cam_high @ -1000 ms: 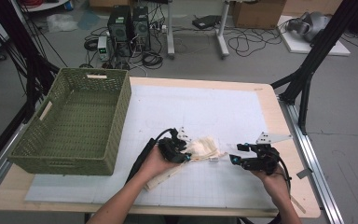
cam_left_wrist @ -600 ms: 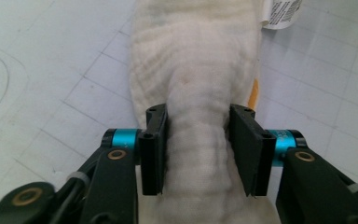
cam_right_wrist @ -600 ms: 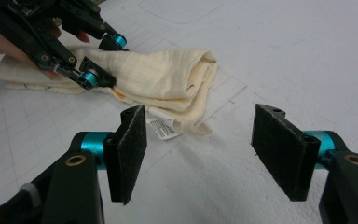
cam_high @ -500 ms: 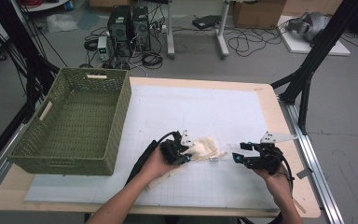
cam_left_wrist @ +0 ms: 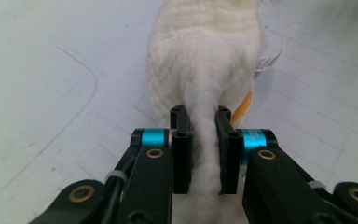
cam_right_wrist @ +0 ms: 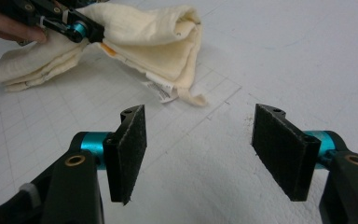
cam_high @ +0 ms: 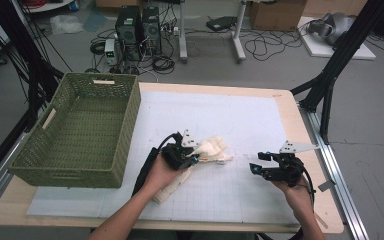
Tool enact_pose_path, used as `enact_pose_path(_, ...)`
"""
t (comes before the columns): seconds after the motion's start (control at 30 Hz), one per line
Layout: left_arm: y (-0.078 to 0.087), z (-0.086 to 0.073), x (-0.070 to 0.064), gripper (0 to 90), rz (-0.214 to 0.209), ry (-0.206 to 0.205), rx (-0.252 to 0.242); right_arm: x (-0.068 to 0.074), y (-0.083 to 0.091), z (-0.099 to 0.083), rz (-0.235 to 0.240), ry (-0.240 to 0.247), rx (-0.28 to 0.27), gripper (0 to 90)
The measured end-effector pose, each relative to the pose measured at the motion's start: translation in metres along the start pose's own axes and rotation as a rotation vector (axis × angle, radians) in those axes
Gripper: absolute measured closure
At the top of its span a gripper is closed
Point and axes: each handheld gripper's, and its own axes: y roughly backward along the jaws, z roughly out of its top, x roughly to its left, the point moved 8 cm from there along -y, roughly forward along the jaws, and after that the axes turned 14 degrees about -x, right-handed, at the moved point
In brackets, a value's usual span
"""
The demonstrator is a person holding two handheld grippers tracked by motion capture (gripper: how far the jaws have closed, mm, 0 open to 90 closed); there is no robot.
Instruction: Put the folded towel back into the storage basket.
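Left gripper (cam_high: pixel 190 159) clamped on cream cloth (cam_high: pixel 211 150); right gripper (cam_high: pixel 256 162) released, jaws spread wide

The cloth lies folded on the white gridded mat (cam_high: pixel 230 120) near the table's front edge, between the two grippers. In the left gripper view, both black jaws pinch a bunched ridge of the fabric (cam_left_wrist: pixel 205 84). In the right gripper view, the pads (cam_right_wrist: pixel 130 149) stand well apart over bare mat, short of the cloth (cam_right_wrist: pixel 154 37). A green woven basket (cam_high: pixel 80 130) sits at the mat's left side
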Motion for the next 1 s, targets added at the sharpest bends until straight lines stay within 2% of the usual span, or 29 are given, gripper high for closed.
enact_pose_path(0.2,0.008,0.004,0.006,79.5,0.005,0.038,-0.033,0.0,-0.001,0.0,0.004,0.0,0.0,35.0)
enact_pose_path(0.33,0.01,0.003,0.009,79.5,0.001,0.045,-0.029,0.001,-0.002,-0.001,0.005,0.004,0.005,34.6)
enact_pose_path(0.73,0.016,0.008,0.009,79.6,-0.047,0.081,-0.064,0.002,-0.002,-0.005,-0.015,0.015,0.014,22.8)
enact_pose_path(1.0,0.024,0.014,0.01,79.6,-0.09,0.119,-0.093,0.006,-0.001,-0.008,-0.003,0.033,0.027,21.8)
